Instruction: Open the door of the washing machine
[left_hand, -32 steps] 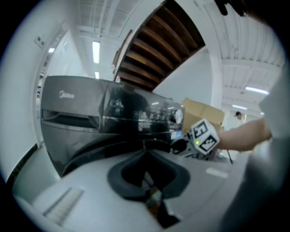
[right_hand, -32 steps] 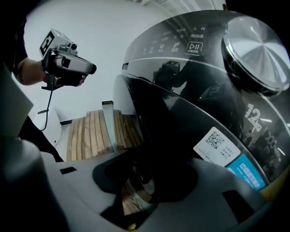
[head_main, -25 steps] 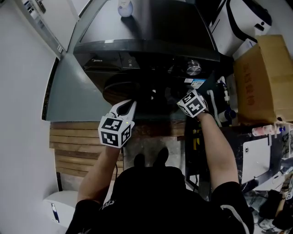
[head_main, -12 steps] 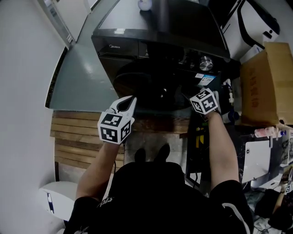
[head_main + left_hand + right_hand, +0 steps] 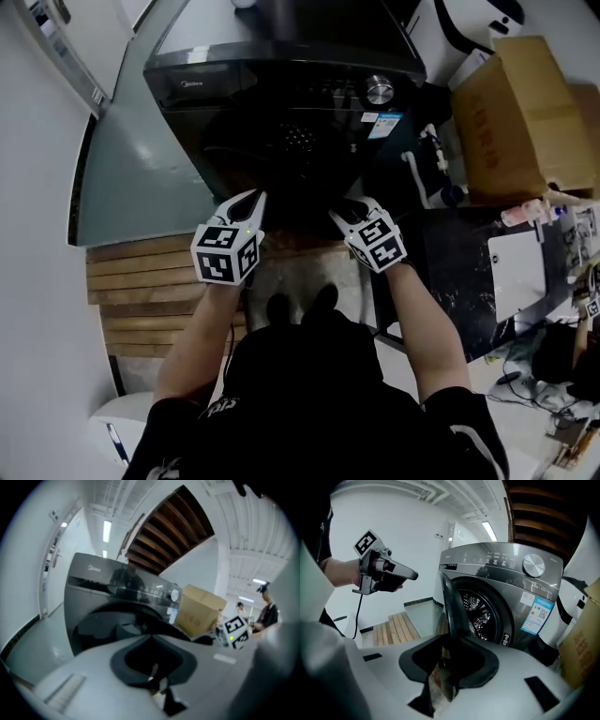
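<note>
The dark grey front-loading washing machine (image 5: 281, 70) stands ahead of me, its drum (image 5: 480, 609) exposed in the right gripper view. The round door (image 5: 451, 609) stands swung out, edge-on. Its rim runs down between the jaws of my right gripper (image 5: 449, 686), which are closing and grip it. In the head view the right gripper (image 5: 343, 210) is low in front of the machine. My left gripper (image 5: 247, 199) hangs shut and empty to the left of the door, clear of it. It also shows in the right gripper view, the left gripper (image 5: 411, 575) held in free air.
A cardboard box (image 5: 520, 108) stands to the right of the machine, with white hoses (image 5: 424, 173) between them. A dark table (image 5: 464, 272) with papers lies at the right. Wooden slats (image 5: 141, 291) cover the floor at left, under a grey wall panel (image 5: 127, 178).
The right gripper has come left and back toward me with the door rim, and the door has swung out from the machine. The left gripper has drifted a little.
</note>
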The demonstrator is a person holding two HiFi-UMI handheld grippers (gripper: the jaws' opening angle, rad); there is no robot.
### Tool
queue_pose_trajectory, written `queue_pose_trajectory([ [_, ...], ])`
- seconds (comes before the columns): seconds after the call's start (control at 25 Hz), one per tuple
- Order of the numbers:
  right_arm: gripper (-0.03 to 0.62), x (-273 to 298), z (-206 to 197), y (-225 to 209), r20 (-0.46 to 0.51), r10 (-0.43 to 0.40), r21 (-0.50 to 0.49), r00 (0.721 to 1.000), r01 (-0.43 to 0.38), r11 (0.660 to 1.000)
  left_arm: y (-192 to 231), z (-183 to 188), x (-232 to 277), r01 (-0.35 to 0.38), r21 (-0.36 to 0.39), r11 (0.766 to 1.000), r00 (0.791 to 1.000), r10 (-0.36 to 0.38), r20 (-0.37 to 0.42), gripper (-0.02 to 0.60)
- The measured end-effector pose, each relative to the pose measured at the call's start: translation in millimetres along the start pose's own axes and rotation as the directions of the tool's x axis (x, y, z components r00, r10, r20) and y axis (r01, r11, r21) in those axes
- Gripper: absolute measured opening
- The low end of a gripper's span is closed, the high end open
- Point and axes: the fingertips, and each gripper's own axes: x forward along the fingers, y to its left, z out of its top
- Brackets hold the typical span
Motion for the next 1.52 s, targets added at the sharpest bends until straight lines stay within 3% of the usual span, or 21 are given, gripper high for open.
queue_pose_trajectory([
  [0.08,0.095,-5,1,14,0.015,-0.012,-0.010,1.000,0.012,1.000,-12,-6,1,0.032,-0.017,0.999,0.999,-0.032,-0.010,0.052],
  [0.2,0.084,-13,-6,36,0.025,0.003,-0.025,1.000,-0.002,1.000,-33,-15,1,0.066,-0.016,0.998,0.997,-0.067,-0.027,0.175],
  [0.4,0.061,-28,-8,74,0.055,0.076,0.003,0.996,-0.076,0.997,-33,-13,-6,0.005,-0.063,0.998,1.000,-0.006,-0.021,0.282],
  [0.56,0.049,-45,-10,112,0.088,0.187,0.004,0.978,-0.188,0.982,-36,-23,-18,-0.045,-0.053,0.998,0.998,0.043,-0.042,0.322],
  [0.68,0.029,-58,-12,142,0.097,0.274,-0.046,0.957,-0.271,0.962,-36,-36,-29,-0.079,-0.068,0.995,0.996,0.076,-0.052,0.325],
  [0.8,-0.005,-71,-12,159,0.104,0.307,-0.089,0.946,-0.298,0.950,-31,-47,-43,-0.120,-0.088,0.989,0.992,0.115,-0.057,0.321],
  [0.96,-0.006,-85,-11,164,0.147,0.314,-0.028,0.938,-0.313,0.949,-23,-57,-64,-0.154,-0.128,0.980,0.988,0.151,-0.039,0.281],
  [1.24,-0.006,-101,-13,176,0.196,0.303,0.035,0.932,-0.316,0.948,-11,-63,-105,-0.256,-0.079,0.963,0.967,0.256,-0.011,0.193],
  [1.52,-0.006,-113,-13,178,0.227,0.292,0.070,0.929,-0.315,0.947,18,-74,-145,-0.345,-0.093,0.934,0.938,0.347,-0.002,0.146],
])
